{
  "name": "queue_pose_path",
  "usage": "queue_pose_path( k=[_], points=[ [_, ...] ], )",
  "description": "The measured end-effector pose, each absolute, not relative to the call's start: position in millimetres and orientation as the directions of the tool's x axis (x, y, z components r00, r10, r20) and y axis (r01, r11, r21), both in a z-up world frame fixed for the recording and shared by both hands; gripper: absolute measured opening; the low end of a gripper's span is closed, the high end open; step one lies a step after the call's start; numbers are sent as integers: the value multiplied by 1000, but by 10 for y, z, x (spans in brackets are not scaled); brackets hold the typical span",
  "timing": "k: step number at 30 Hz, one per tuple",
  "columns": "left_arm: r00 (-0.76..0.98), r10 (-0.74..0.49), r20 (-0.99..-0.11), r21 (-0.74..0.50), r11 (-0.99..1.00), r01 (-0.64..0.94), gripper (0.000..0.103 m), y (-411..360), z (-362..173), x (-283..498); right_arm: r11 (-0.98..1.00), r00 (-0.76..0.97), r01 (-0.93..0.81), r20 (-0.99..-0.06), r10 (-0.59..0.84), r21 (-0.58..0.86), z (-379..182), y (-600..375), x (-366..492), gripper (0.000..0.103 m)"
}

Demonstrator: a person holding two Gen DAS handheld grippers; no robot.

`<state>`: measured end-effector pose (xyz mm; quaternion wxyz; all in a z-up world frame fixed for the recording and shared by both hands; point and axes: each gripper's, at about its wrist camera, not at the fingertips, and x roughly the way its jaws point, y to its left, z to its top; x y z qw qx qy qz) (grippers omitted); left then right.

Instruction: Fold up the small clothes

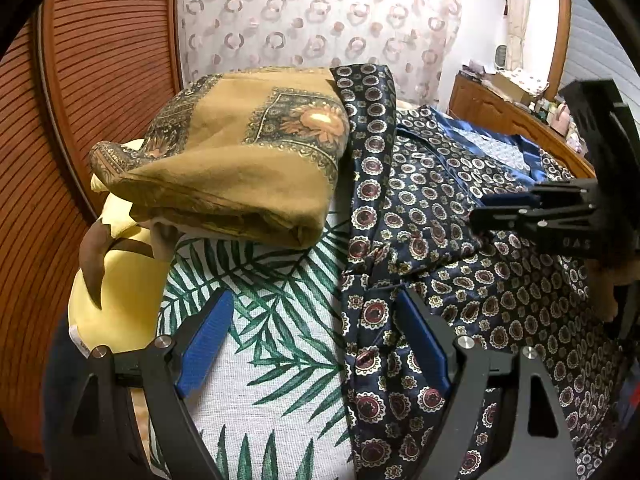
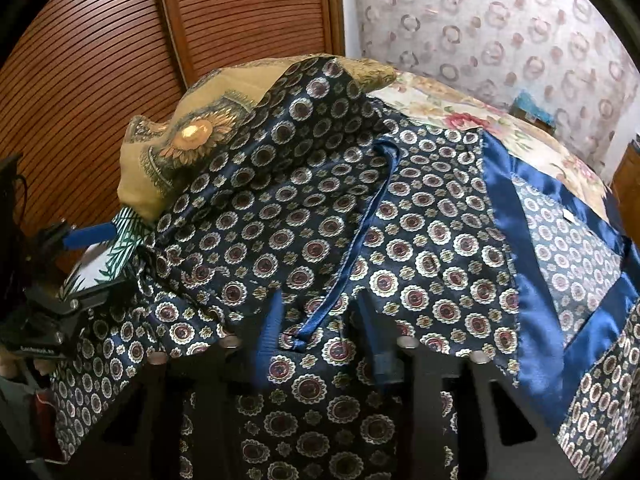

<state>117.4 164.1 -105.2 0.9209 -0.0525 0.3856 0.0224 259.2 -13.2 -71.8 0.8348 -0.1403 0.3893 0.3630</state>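
Note:
A navy satin garment with round medallions and plain blue trim is spread over the bed. My left gripper is open wide above its left edge, one blue pad over the palm-leaf cloth and the other over the satin, gripping nothing. My right gripper sits low in the right wrist view with its pads partly apart. A fold of the garment drapes over its tips and a blue trim strip runs down between them. From the left wrist view, the right gripper lies over the garment's middle.
A folded tan cloth with a sunflower print is stacked at the back left, one garment corner lying over it. A yellow plush sits beside the louvred wooden door. A floral bedspread and a wooden dresser are further back.

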Motion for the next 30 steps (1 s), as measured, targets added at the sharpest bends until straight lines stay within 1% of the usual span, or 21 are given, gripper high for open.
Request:
queue_pose_path(
  k=[1, 3, 6, 9, 11, 12, 13, 15, 16, 17, 18, 19, 21, 24, 27, 30],
  points=[
    [701, 0, -713, -80, 994, -81, 84, 1640, -1056, 1176, 691, 433, -722, -750, 500, 44, -735, -127, 2588, 16],
    [700, -1, -714, -79, 994, -79, 84, 1635, -1058, 1176, 678, 426, -734, -751, 505, 39, -756, -181, 2503, 7],
    [702, 0, -712, -79, 994, -80, 84, 1644, -1056, 1172, 664, 404, -746, -751, 522, 60, -777, -263, 2369, 4],
    [699, -2, -716, -80, 994, -78, 84, 1645, -1063, 1173, 669, 420, -742, -750, 511, 40, -756, -348, 2289, 4],
    [690, -2, -724, -75, 994, -76, 84, 1630, -1074, 1187, 680, 456, -733, -742, 492, 0, -697, -387, 2247, 5],
    [684, -2, -730, -71, 995, -73, 84, 1621, -1083, 1197, 681, 462, -733, -736, 495, -2, -677, -375, 2239, 12],
    [677, -1, -736, -66, 995, -71, 84, 1612, -1092, 1208, 684, 463, -729, -734, 497, 3, -656, -400, 2220, 23],
    [673, 0, -740, -61, 996, -67, 84, 1603, -1096, 1216, 706, 485, -708, -722, 494, 7, -586, -510, 2169, 35],
    [675, 4, -738, -58, 996, -68, 84, 1599, -1089, 1210, 711, 491, -703, -710, 505, 19, -558, -590, 2143, 39],
    [681, 3, -732, -58, 996, -67, 84, 1595, -1077, 1203, 715, 497, -699, -700, 513, 28, -527, -681, 2107, 43],
    [688, 1, -725, -60, 996, -65, 84, 1596, -1063, 1190, 723, 507, -690, -692, 515, 33, -500, -776, 2079, 50],
    [701, 7, -713, -55, 996, -66, 84, 1592, -1036, 1164, 732, 520, -681, -684, 512, 30, -483, -843, 2051, 55],
    [719, 14, -695, -49, 997, -67, 84, 1567, -988, 1123, 747, 545, -665, -666, 510, 29, -434, -1073, 1964, 56],
    [739, -2, -674, -72, 995, -63, 84, 1502, -863, 1074, 770, 578, -637, -648, 497, 22, -353, -1405, 1823, 57],
    [771, -28, -637, -77, 997, -27, 84, 1309, -678, 1041, 801, 628, -598, -625, 463, -8, -273, -1729, 1612, 57],
    [783, -61, -619, -63, 998, 27, 84, 1050, -552, 1071, 837, 675, -547, -607, 419, -30, -234, -2074, 1452, 58]
  ],
)
